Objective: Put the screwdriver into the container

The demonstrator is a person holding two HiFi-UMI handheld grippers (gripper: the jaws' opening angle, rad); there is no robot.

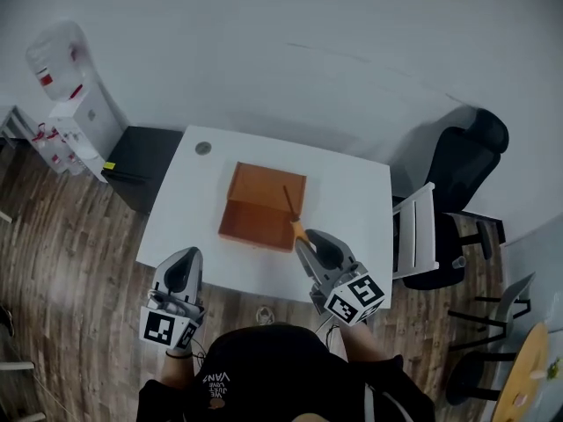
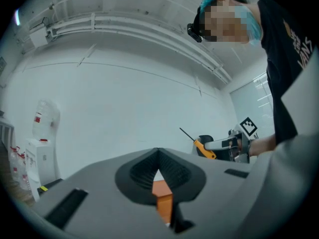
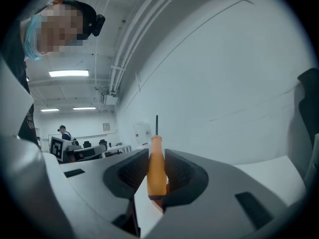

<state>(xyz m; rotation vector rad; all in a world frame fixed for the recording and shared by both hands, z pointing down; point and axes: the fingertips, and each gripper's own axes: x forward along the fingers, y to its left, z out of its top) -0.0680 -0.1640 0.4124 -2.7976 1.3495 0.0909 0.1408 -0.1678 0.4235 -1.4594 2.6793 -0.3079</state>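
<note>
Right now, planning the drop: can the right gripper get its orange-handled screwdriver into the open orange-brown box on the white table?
Probably yes: the right gripper holds the orange-handled screwdriver with its shaft over the open orange-brown box, and nothing stands between.

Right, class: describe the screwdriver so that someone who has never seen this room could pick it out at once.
Find the white table with the orange container on it. At the container's near right corner, the right gripper clamps the screwdriver: the only slim tool there, orange-handled, its dark shaft reaching over the container.
</note>
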